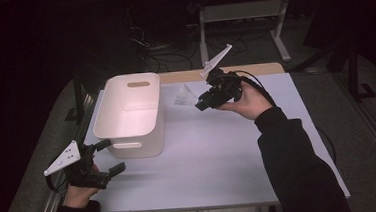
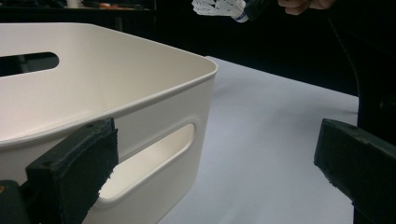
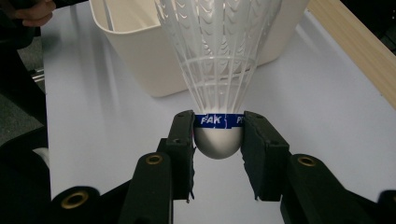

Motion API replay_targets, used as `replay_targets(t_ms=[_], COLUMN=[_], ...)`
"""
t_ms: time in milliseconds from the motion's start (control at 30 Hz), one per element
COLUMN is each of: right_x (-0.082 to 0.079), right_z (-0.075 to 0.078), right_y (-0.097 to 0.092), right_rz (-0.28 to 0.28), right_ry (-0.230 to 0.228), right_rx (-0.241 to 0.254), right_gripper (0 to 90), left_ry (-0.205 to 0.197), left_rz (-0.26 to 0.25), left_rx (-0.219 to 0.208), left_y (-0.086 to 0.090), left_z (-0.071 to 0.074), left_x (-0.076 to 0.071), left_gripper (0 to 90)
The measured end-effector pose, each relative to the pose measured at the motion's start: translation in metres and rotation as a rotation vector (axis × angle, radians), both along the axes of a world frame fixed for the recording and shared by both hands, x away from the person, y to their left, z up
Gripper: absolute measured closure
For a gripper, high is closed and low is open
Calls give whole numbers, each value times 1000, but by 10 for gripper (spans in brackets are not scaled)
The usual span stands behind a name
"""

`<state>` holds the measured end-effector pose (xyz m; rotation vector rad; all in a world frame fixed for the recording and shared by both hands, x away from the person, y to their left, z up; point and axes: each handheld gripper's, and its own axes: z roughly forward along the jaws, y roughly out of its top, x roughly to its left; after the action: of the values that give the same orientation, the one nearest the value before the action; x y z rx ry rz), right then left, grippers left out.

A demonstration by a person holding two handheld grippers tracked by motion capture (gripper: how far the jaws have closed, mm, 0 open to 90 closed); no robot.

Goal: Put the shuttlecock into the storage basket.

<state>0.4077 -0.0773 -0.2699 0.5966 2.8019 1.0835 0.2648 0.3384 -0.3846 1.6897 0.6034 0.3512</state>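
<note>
While I hold the shuttlecock [image 3: 218, 70] by its round cork base, the right gripper [image 3: 218, 140] is clamped on it from both sides, just under the blue band; the white skirt points away from the jaws, toward the white bin [image 1: 128, 135]. From the high view, the shuttlecock [image 1: 185, 95] hangs in the air above the table [image 1: 220, 159], just beside the right wall of the bin and not yet over its opening. My left gripper [image 1: 110, 155] waits with its jaws wide apart and nothing between them, close to the front wall of the bin near the handle slot.

What worries me is the grip; the cork is round and smooth, and the pads touch it only on a narrow zone, so I judge that a quick swing of the wrist could make it rotate or slip out. If I let go too soon, it would land on the table beside the bin; if I come in too low, the skirt could catch on the rim and bend.

Some things I cannot read well; the top of the skirt is cut off in the right gripper view; the room behind the table is very dark; the bottom of the bin is partly hidden by its own walls.
</note>
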Motion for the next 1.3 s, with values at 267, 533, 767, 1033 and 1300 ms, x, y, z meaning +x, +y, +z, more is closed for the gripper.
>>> replay_targets(t_ms=[267, 533, 767, 1033, 1300], right_x=[2, 3, 6, 9, 12], right_z=[5, 11, 20, 27, 33], right_y=[14, 22, 30, 41, 54], right_rz=[29, 43, 53, 70, 91], right_ry=[-5, -8, -19, -28, -31], right_rx=[-8, 9, 12, 18, 19], right_gripper=[644, 643, 643, 644, 644], left_ry=[-1, -1, -1, -2, -1], left_rz=[2, 2, 3, 2, 4], left_rx=[-1, 2, 2, 0, -1], left_y=[0, 0, 1, 1, 1], left_z=[0, 0, 0, 0, 0], left_x=[0, 0, 0, -1, -1], left_gripper=[0, 0, 0, 0, 0])
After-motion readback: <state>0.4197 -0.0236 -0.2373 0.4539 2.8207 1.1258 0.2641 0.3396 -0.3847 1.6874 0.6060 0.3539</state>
